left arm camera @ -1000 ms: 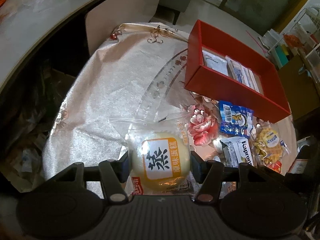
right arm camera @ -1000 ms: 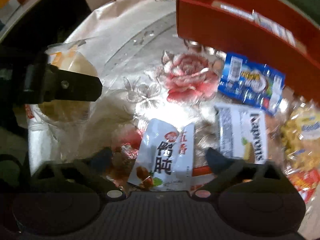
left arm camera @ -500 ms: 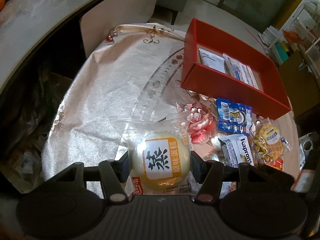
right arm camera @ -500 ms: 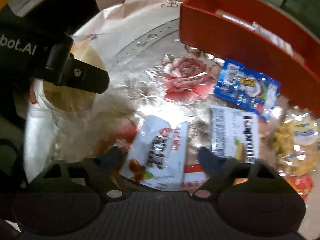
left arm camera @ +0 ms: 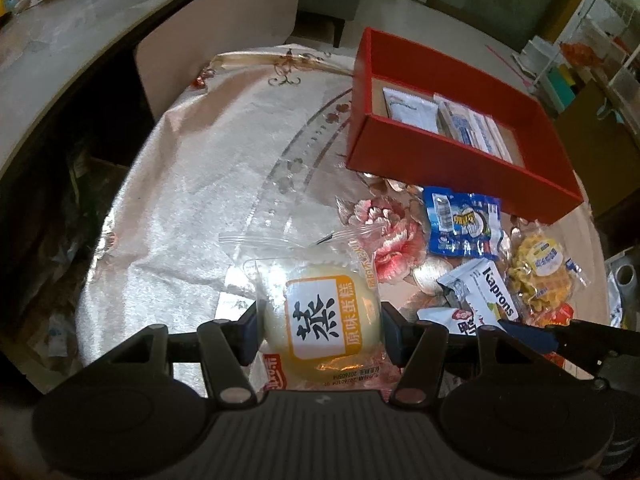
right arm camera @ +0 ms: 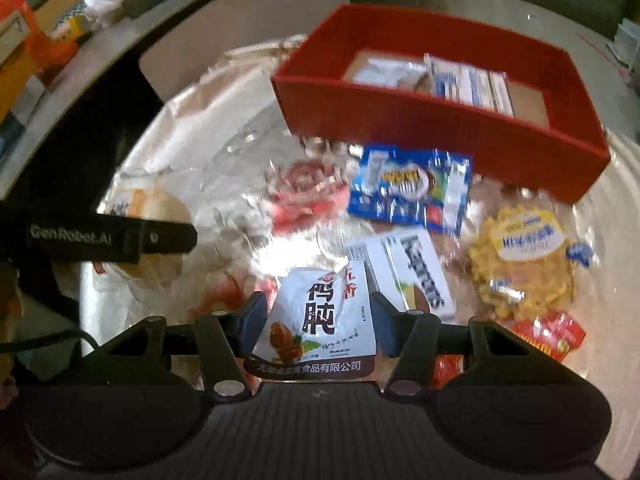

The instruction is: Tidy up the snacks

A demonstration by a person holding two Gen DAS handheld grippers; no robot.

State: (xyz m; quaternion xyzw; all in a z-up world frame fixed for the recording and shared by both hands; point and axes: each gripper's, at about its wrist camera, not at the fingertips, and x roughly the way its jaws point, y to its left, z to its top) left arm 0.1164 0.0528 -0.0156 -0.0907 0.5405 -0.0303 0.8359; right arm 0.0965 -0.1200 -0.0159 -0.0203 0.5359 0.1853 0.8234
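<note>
My left gripper (left arm camera: 320, 324) is shut on a round steamed cake (left arm camera: 320, 320) in a clear wrapper with a yellow label, held over the table's near side. My right gripper (right arm camera: 318, 312) has a white pouch with black characters (right arm camera: 320, 320) between its fingers. Its jaws are closing, and both pads touch the pouch's edges. A red box (left arm camera: 440, 160) at the far right of the table holds white and blue packets. In the right wrist view the red box (right arm camera: 400, 120) lies ahead, and a finger of the left gripper (right arm camera: 120, 236) crosses the left side beside the cake (right arm camera: 160, 208).
Loose snacks lie before the box: a blue packet (right arm camera: 408, 188), a white Kaprons packet (right arm camera: 404, 264), a yellow waffle snack (right arm camera: 520, 264) and a red packet (right arm camera: 548, 332). A silvery embroidered cloth (left arm camera: 200, 184) covers the round table, which drops to dark floor on the left. A beige chair back (left arm camera: 220, 40) stands behind.
The right gripper's jaws narrowed from wide apart onto the white pouch and rose with it, so the box interior came into view. The left gripper kept holding the cake almost still.
</note>
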